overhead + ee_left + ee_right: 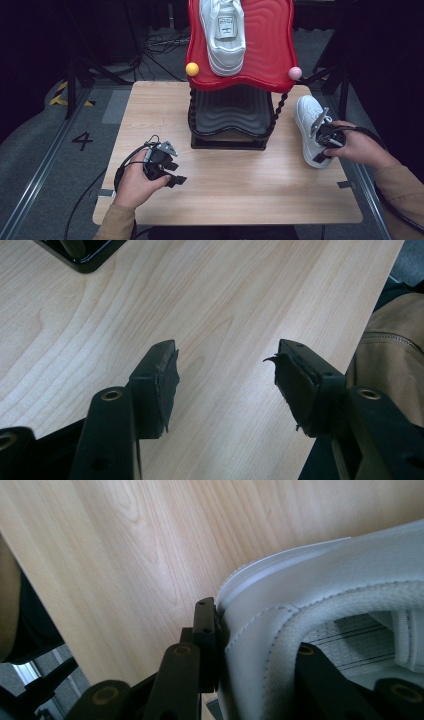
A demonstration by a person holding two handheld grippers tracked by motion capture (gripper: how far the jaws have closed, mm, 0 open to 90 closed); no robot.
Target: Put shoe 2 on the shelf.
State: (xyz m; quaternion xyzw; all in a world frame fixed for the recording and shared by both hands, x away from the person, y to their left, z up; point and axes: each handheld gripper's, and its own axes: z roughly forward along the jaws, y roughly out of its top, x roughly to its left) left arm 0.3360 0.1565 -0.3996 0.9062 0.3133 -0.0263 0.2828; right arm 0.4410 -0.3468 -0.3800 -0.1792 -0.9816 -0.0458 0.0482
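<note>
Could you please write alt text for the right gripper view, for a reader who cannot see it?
The right tool grips the padded heel collar of a white sneaker, one black jaw against the outside of the heel and the other inside the opening. The shoe sits over a light wooden table, whose grain runs through the rest of the frame.
</note>
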